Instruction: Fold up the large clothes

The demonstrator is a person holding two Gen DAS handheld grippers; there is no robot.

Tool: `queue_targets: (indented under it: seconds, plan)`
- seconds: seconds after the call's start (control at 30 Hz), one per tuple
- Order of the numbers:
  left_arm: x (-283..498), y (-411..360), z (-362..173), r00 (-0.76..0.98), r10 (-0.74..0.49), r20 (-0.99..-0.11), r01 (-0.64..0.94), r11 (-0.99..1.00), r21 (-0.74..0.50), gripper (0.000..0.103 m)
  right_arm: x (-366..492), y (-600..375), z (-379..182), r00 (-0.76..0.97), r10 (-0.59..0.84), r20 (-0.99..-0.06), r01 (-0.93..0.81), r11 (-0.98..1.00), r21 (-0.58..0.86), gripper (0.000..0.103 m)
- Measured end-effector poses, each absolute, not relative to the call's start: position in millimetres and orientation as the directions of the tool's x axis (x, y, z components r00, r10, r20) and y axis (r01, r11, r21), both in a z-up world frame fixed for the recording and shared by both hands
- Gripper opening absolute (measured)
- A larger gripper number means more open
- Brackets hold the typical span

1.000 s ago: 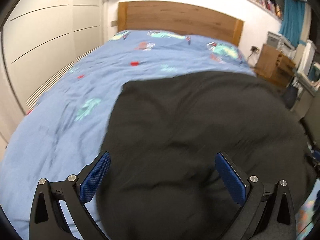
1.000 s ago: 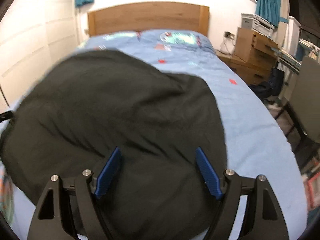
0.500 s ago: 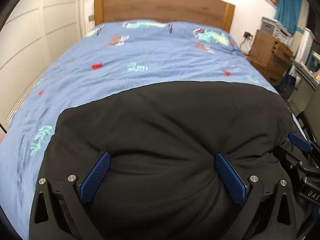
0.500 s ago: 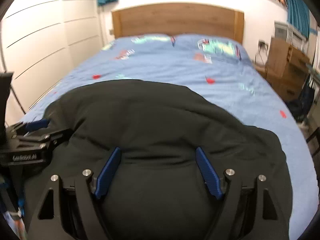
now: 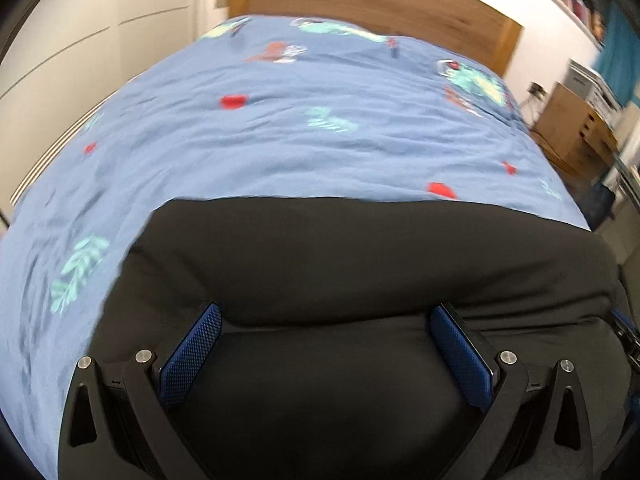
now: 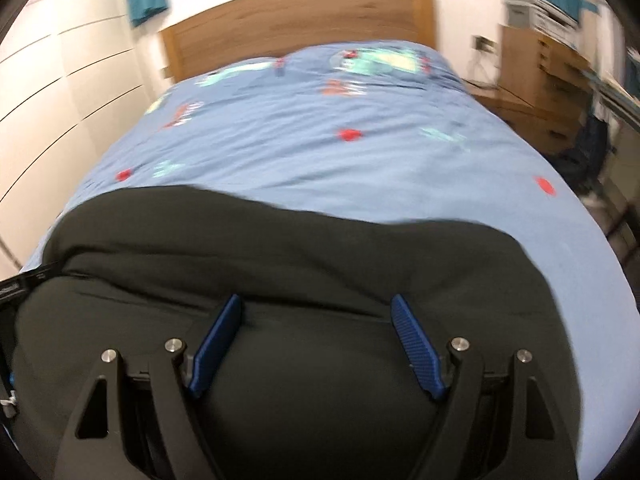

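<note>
Across the lower frame, black garment now sits squarer on bed; left hand-held gripper and right hand-held gripper hover agape, nothing held — fold apparently next.

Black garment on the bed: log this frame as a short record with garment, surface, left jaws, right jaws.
garment: black garment, bunched, near end of bed
surface: blue patterned duvet, wooden headboard behind
left gripper: jaws wide, fabric between them, no clamp visible
right gripper: jaws wide, fabric between them, no clamp visible
</note>
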State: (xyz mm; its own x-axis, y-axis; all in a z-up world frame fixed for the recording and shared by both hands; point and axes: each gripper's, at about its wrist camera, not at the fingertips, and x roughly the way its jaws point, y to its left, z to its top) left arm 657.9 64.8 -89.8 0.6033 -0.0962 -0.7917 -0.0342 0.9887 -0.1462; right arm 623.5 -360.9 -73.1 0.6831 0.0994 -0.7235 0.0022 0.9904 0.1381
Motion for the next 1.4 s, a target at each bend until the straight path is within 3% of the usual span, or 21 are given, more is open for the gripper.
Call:
queue_targets:
  seconds: [0.2, 0.33, 0.63, 0.83, 1.07, 1.23, 1.4]
  plan:
    - [640.6, 111.9, -96.3, 0.569, 0.02, -0.822, -0.177, 0.979, -0.099, 0.102, 595.4, -424.5, -87.6, 0.648, -0.021, -0.761, 0.171, 0.978, 0.118, 0.077]
    - [610.2, 121.2, -71.7, 0.619, 0.083, -0.781, -0.198, 0.979, -0.052, 0.102, 568.9, -439.3, -74.3, 0.62, -0.126, -0.775, 0.271, 0.961, 0.061, 0.077]
    - [563.6, 52.9, -45.2, 0.695, -0.052, -0.717, -0.049, 0.992, -0.119, 0.102, 523.1, -336.3, -25.6, 0.78, 0.006, -0.625, 0.073, 0.992, 0.101, 0.077]
    - [564.2, 30.5, -68.4, 0.708, -0.002, -0.706, -0.033, 0.999, -0.036, 0.103, 532.3, -266.7, -52.2, 0.778, 0.028, -0.628, -0.018, 1.0, 0.022, 0.077]
    - [545.6, 68.1, -83.5, 0.699, 0.028, -0.715, -0.12, 0.99, -0.079, 0.103, 526.0, -294.6, -63.2, 0.769, 0.037, -0.638, -0.032, 0.999, 0.019, 0.078]
    - [527.2, 79.4, -86.6, 0.685, 0.064, -0.726, -0.145, 0.988, -0.051, 0.103, 504.1, -350.0, -77.6, 0.746, -0.025, -0.665, 0.094, 0.993, 0.068, 0.081]
    - [502.4, 80.6, -78.0, 0.693, 0.085, -0.716, -0.135, 0.991, -0.013, 0.102, 478.3, -378.6, -78.2, 0.694, -0.134, -0.707, 0.186, 0.983, -0.004, 0.081]
